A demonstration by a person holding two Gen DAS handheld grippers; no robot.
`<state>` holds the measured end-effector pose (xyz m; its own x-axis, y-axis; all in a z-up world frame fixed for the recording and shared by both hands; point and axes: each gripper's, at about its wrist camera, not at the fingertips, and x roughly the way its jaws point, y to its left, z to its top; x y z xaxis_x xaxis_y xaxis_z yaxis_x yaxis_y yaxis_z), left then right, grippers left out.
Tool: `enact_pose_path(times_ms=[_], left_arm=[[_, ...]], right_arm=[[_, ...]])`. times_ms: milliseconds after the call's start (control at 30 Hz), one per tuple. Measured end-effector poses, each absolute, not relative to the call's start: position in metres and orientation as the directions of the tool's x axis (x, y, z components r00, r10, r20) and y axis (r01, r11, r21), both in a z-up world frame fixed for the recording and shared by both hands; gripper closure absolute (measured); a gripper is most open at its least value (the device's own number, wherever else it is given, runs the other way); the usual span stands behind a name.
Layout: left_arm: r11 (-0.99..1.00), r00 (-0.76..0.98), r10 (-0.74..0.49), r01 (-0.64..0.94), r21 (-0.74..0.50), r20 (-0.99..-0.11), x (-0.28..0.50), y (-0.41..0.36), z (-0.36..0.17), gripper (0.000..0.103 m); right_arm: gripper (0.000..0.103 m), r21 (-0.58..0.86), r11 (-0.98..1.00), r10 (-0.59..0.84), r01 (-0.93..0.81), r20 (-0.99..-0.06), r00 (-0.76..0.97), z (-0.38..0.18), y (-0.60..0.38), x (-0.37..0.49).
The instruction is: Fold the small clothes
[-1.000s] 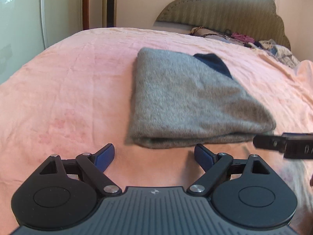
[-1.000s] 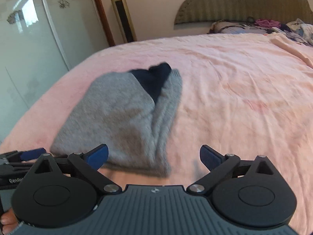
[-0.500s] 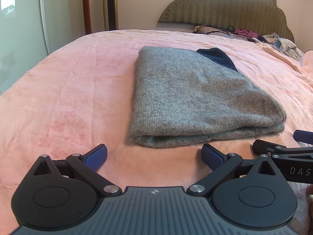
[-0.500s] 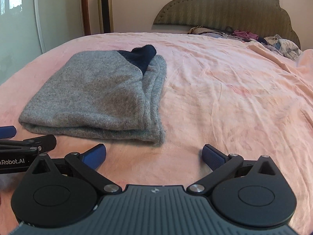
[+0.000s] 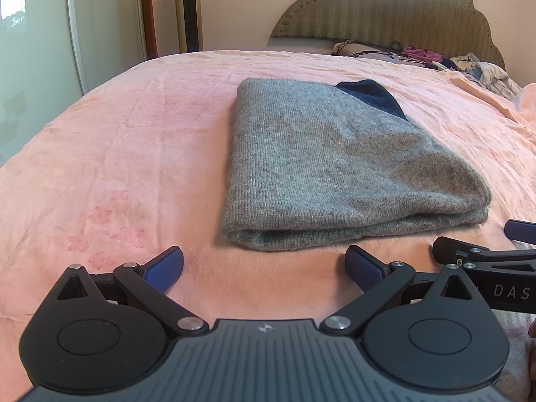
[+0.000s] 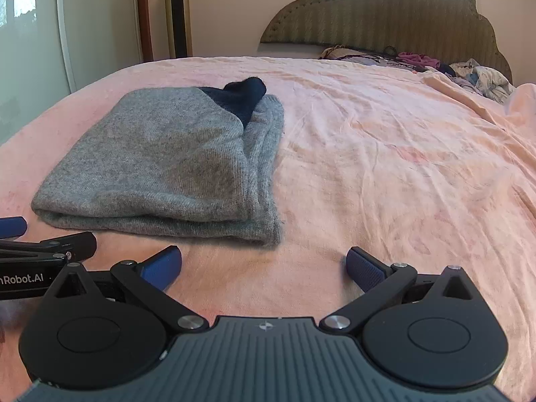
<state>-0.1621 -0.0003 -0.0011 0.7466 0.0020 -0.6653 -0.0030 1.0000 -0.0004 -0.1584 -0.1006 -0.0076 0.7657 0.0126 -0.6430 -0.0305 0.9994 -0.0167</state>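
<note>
Grey sweater [image 5: 338, 167] lies folded on pink bed [image 5: 117, 154]; left gripper [image 5: 264, 264] fingers, just spread wider, and right gripper [image 6: 263, 264] fingers spread empty at near edge. Fold likely done.

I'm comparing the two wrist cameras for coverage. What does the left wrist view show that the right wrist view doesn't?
Only the left wrist view shows the sweater's left folded edge and pink floral marks on the sheet. Only the right wrist view shows the sweater's layered right side and the bare sheet beyond it. Both show the folded grey sweater with its navy part, the headboard and both grippers, open and empty.
</note>
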Motion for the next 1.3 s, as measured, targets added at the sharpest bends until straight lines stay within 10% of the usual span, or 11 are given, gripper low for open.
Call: enact_pose_path(times_ms=[1300], left_arm=[[1.0,0.747,0.003,-0.004,0.0,-0.665,-0.1615,0.004,-0.0012,0.0]], right_arm=[[0.0,0.005,0.999,-0.034,0.048,-0.637,0.77,-0.0074,-0.0957,-0.1598]])
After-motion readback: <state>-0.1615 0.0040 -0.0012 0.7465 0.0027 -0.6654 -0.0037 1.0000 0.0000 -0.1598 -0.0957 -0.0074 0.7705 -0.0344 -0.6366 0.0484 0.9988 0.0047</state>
